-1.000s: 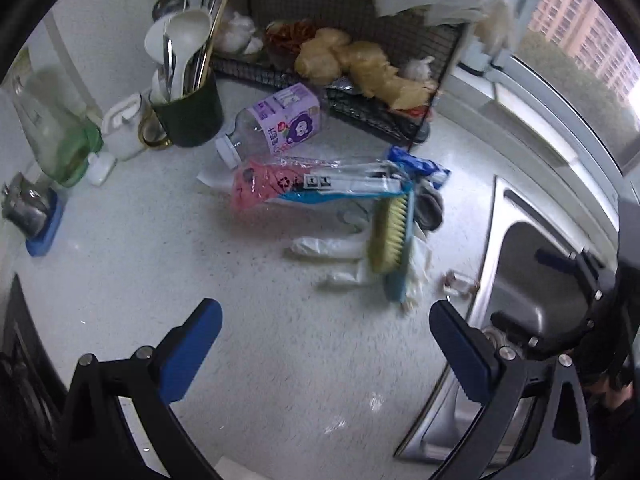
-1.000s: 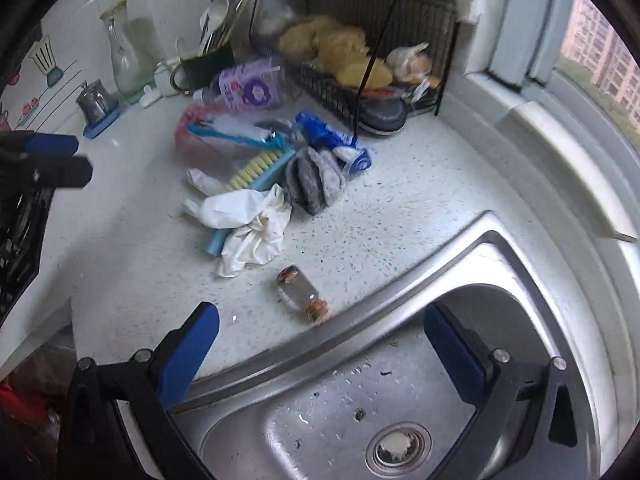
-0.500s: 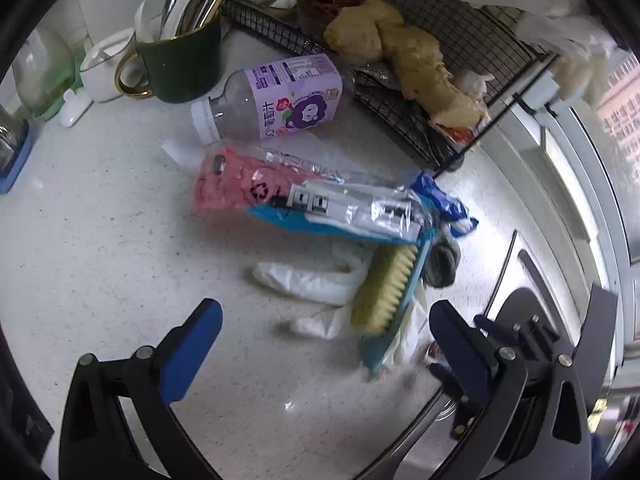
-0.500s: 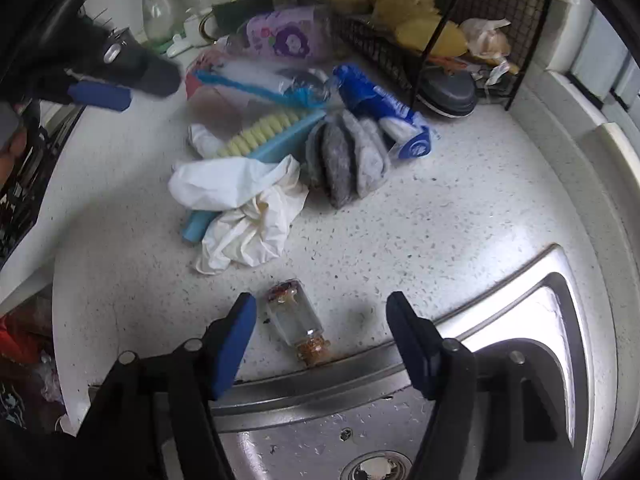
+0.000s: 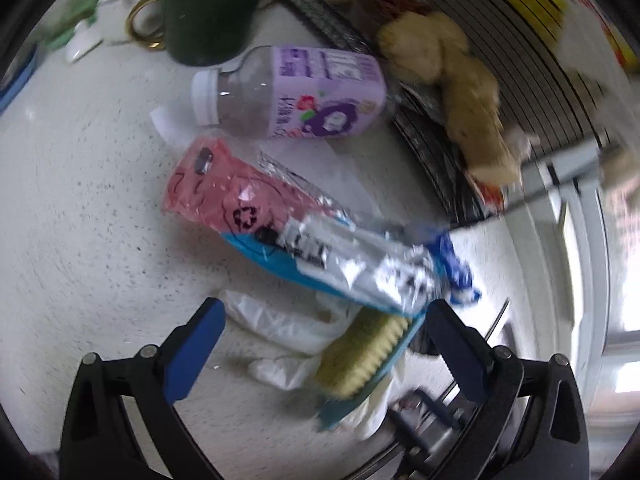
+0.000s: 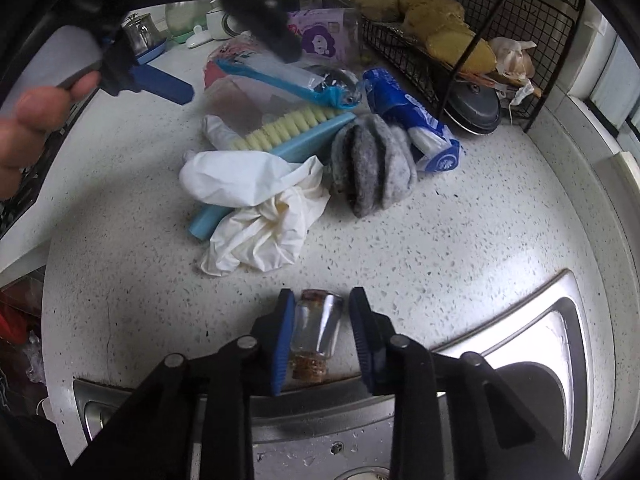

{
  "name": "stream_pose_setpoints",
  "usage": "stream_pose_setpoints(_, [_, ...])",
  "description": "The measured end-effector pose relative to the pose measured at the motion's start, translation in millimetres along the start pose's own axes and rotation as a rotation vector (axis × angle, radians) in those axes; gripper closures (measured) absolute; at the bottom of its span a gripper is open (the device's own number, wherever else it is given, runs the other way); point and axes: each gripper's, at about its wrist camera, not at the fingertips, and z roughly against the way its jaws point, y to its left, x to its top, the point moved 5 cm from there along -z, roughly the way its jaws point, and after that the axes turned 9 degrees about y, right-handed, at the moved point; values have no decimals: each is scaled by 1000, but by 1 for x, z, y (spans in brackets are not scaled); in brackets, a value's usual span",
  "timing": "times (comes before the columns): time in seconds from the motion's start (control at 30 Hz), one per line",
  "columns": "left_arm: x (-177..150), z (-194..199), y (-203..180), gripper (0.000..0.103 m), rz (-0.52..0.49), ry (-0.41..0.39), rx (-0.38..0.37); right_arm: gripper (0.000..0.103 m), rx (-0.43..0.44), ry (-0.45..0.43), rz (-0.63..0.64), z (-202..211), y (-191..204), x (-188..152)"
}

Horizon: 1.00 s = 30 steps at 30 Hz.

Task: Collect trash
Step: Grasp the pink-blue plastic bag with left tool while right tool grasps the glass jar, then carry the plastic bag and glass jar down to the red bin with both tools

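The right tongs (image 6: pixel 320 334) sit low over the speckled white bench (image 6: pixel 460 248), just at the rim of the steel sink (image 6: pixel 532 344). Their blue pads (image 6: pixel 285 332) are drawn partly together on either side of a small glass bottle with a cork stopper (image 6: pixel 316 332). The bottle lies on its side between them, stopper end toward the sink. The left pad looks to be touching the glass, while a slim gap shows at the right pad, so the tongs are not yet clamped on it.

Beyond the bottle lies a heap of litter: a crumpled white glove (image 6: pixel 256 204), a blue scrub brush with pale bristles (image 6: pixel 280 136), a grey folded cloth (image 6: pixel 372 164), and a blue-and-white wrapper (image 6: pixel 416 128).

The left tongs (image 5: pixel 324 344) hang wide apart above this heap, holding nothing. Between and ahead of their pads are the brush (image 5: pixel 368 360), the glove (image 5: pixel 288 328), and a long pink and silver plastic package (image 5: pixel 280 228). Past that lies a clear bottle with a purple label (image 5: pixel 296 92), white cap pointing left, near a dark green mug (image 5: pixel 212 12). A black wire rack (image 6: pixel 480 32) holding ginger roots (image 6: pixel 424 12) stands at the back right. The left wrist view is motion-blurred toward its right edge.
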Motion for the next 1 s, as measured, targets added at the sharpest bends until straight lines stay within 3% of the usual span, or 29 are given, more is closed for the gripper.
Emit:
stream_pose_setpoints(0.1, [8, -3, -2, 3, 59, -24, -22, 82, 9, 1, -14, -2, -2, 3])
stream_pose_setpoints(0.33, [32, -22, -10, 3, 150, -45, 51, 83, 25, -12, -17, -3, -3, 4])
stream_pose_setpoints(0.57, [47, -41, -19, 5, 160, -55, 73, 83, 21, -20, -17, -2, -1, -2])
stream_pose_setpoints(0.6, [46, -43, -20, 21, 150, -66, 77, 83, 24, -17, -24, -2, -1, -2])
stream_pose_setpoints(0.63, [46, -45, -20, 44, 150, -60, 76, 83, 27, -16, -31, -2, -1, -3])
stream_pose_setpoints(0.7, [41, -55, -19, 70, 165, -18, 37, 83, 32, -15, -44, -2, -1, -3])
stream_pose_setpoints(1.0, [33, -31, -28, 87, 75, -59, -34, 83, 34, 10, -100, 0, -6, 1])
